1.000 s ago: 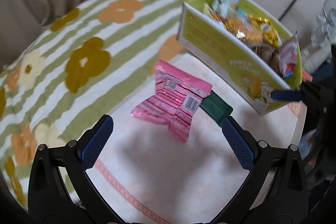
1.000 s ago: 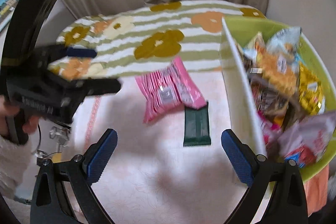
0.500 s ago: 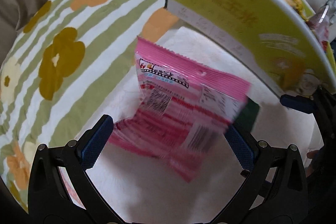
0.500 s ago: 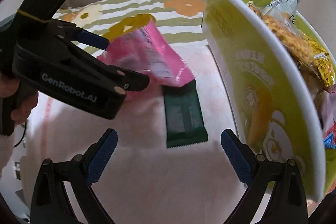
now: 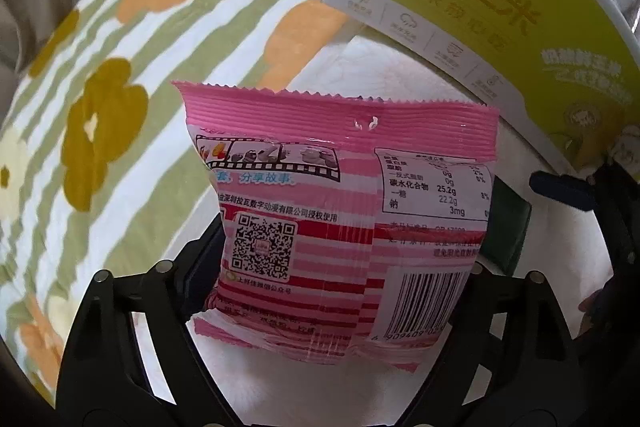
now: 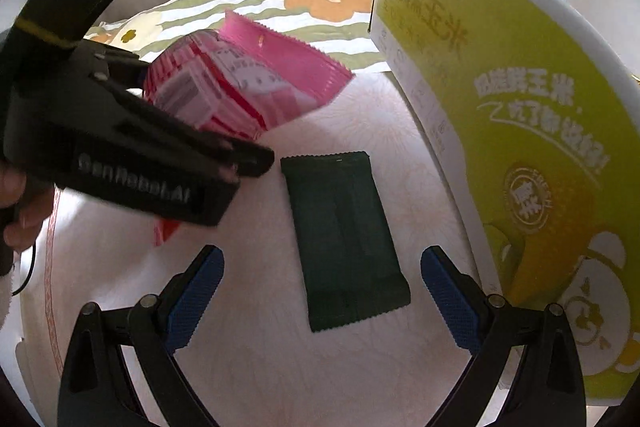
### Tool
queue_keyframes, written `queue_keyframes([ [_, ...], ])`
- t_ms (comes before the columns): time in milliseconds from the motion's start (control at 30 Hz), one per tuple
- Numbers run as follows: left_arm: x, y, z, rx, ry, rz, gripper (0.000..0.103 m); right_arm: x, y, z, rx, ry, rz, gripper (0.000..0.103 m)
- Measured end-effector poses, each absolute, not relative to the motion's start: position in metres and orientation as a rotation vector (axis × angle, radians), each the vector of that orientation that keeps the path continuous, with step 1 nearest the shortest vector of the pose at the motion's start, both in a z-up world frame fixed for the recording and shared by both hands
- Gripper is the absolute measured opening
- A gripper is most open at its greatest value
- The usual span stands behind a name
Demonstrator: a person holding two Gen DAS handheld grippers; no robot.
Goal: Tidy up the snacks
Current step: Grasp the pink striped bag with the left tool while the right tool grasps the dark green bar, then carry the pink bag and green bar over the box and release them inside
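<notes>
The pink snack packet (image 5: 344,219) is pinched upright in the left gripper (image 5: 344,291), presumably for transfer to the green box (image 5: 480,3). The right gripper (image 6: 320,303) is spread around the dark green bar (image 6: 344,239), lying flat on the bed.

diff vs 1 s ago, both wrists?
The left claw moved in and closed on the pink snack bag, which now stands tilted up off the cloth in its grip. The right claw came down over the dark green packet, open, not touching it. The packet and the yellow-green box have not moved.
</notes>
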State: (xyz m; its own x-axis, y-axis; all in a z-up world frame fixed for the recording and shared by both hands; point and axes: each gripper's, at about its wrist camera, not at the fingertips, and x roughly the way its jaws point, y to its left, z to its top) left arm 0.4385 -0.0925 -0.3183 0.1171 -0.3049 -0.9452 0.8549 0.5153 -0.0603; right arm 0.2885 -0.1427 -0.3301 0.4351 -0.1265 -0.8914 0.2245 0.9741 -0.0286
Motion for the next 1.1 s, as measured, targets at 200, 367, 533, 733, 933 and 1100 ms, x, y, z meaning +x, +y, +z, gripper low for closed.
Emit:
queue_keyframes([
  [200, 0.437, -0.085, -0.311, 0.579, 1.133, -0.927, 0.071, 0.293, -0.147, -0.330, 0.098, 1.093, -0.222, 0.084],
  [367, 0.438, -0.069, -0.300, 0.538, 1.128, -0.878, 0.070, 0.298, -0.151, -0.337, 0.125, 1.100, -0.228, 0.077],
  [533, 0.439, -0.047, -0.294, 0.474, 1.152, -0.821, 0.069, 0.300, -0.149, -0.338, 0.127, 1.088, -0.220, 0.074],
  [733, 0.432, -0.028, -0.289, 0.424, 1.166, -0.763, 0.069, 0.303, -0.145, -0.336, 0.088, 1.084, -0.164, 0.052],
  [933, 0.424, -0.009, -0.280, 0.364, 1.182, -0.685, 0.069, 0.299, -0.140, -0.332, 0.085, 1.085, -0.093, 0.041],
  [1100, 0.412, 0.006, -0.255, 0.335, 1.156, -0.617, 0.069, 0.290, -0.130, -0.302, 0.080, 1.020, -0.022, 0.041],
])
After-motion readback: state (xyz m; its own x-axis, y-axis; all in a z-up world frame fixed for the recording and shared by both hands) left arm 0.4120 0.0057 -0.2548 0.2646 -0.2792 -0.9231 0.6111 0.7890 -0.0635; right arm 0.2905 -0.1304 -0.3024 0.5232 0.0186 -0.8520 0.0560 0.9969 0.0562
